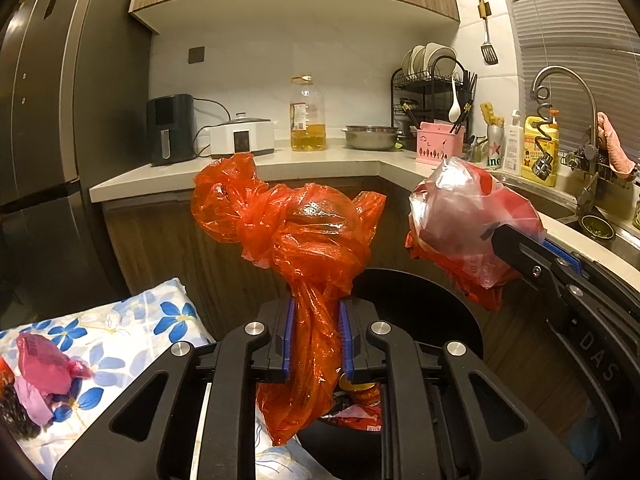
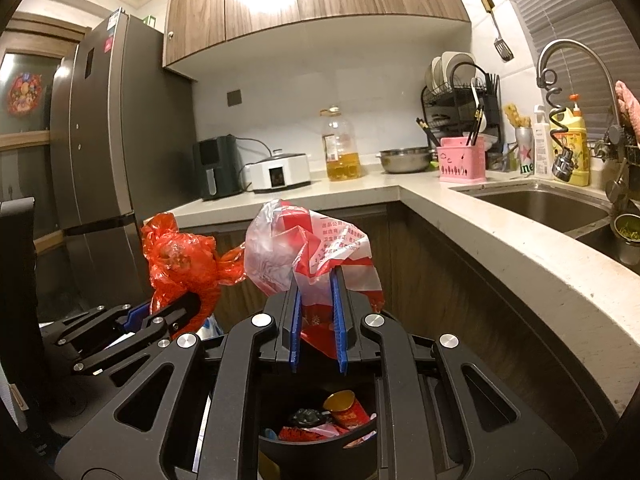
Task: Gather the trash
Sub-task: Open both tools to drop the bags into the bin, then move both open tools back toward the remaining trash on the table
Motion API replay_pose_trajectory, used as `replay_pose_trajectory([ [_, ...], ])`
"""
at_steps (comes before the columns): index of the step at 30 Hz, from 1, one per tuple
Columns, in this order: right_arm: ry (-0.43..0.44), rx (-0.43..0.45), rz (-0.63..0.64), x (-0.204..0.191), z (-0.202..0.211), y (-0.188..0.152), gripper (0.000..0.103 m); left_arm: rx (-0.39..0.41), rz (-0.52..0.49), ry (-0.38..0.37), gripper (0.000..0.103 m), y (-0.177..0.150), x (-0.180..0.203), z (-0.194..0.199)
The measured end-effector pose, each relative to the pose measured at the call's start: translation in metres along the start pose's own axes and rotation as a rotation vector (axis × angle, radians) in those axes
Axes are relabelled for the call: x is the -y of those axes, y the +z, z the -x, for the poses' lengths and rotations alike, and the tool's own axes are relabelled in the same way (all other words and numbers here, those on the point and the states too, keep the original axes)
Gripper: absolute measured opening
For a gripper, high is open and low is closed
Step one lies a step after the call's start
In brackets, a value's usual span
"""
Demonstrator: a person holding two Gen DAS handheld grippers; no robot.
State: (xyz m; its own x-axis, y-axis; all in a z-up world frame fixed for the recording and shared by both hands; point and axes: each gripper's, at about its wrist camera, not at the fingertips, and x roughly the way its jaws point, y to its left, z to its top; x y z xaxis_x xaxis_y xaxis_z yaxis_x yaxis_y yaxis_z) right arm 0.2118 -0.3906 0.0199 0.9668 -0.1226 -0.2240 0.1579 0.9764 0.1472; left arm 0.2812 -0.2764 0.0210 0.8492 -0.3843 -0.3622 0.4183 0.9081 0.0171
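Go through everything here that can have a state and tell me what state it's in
Left hand-held gripper: shut on the orange bag.
Orange bag: knotted, held up.
Right hand-held gripper: shut on the white and red bag.
White and red bag: crumpled, held up.
Bin: open, trash inside.
Oil bottle: partly full.

The right tongs' housing (image 1: 600, 356) carries the raised letters "DAS" in the left wrist view. A green can (image 2: 525, 152) by the sink shows a red star and the letters "ine", the rest of the word hidden. The white-and-red bag (image 2: 316, 248) bears printed red Chinese lines, including "出品公司" and "卫生许可证", the smaller characters too fine to read. The yellow bottle's (image 2: 576, 148) label is illegible.
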Motion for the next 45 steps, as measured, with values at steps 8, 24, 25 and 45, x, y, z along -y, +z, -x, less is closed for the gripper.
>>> replay_pose_trajectory([
  [8, -0.001, -0.027, -0.012, 0.005, -0.009, -0.003, 0.031, -0.016, -0.001, -0.010, 0.023, -0.004, -0.001, -0.010],
  [24, -0.056, -0.003, -0.053, 0.018, 0.002, -0.003, 0.051, -0.046, -0.012, -0.050, 0.067, -0.018, 0.001, -0.015],
  [25, -0.059, -0.001, -0.054, 0.018, 0.003, -0.002, 0.051, -0.045, -0.012, -0.052, 0.069, -0.018, 0.001, -0.014],
  [45, -0.021, -0.012, -0.002, -0.021, 0.036, -0.019, 0.072, -0.010, 0.141, 0.151, 0.097, -0.051, -0.058, 0.064],
])
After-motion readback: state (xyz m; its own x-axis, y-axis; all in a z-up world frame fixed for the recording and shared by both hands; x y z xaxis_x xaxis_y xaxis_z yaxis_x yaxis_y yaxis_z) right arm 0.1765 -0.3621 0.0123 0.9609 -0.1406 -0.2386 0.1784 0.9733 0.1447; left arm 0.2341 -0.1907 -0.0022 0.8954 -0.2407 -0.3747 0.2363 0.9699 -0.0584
